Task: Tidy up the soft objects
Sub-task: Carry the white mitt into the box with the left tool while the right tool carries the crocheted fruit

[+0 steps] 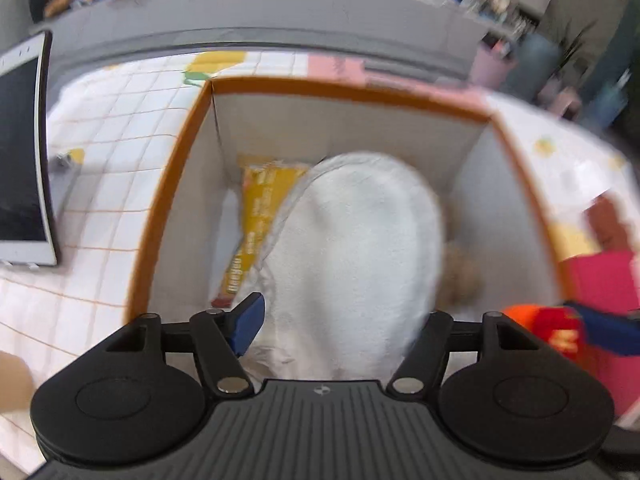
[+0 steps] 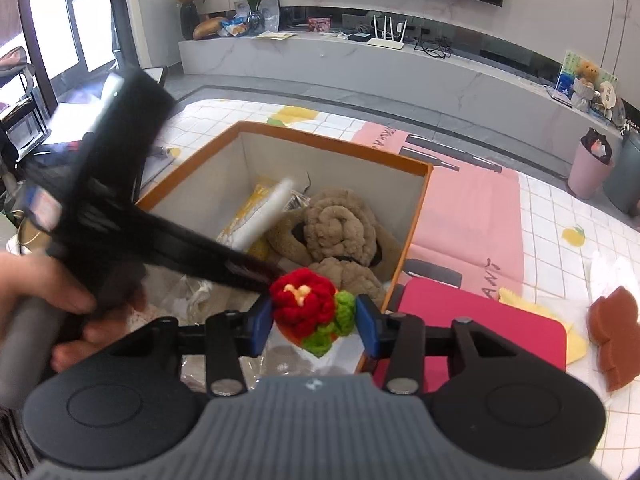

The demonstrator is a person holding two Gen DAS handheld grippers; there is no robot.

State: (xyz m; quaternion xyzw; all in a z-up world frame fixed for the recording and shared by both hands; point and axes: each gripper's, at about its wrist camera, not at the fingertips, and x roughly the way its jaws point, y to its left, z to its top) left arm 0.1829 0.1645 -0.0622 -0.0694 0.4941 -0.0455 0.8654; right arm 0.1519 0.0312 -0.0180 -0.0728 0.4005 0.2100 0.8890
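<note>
Left gripper point(image 1: 332, 320) clamped on white slipper point(image 1: 356, 248) above orange-rimmed box point(image 1: 176, 184); right gripper point(image 2: 314, 326) clamped on crocheted flower point(image 2: 312, 308).

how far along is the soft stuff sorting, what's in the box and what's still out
Done: rolled tan plush pieces and a yellow packet already lie in the orange-rimmed box.
In hand: the left gripper holds a white fluffy piece over the box; the right gripper grips a crocheted red flower at its near edge.
Left: a pink pad, a yellow cloth and a brown piece lie on the mat.
</note>
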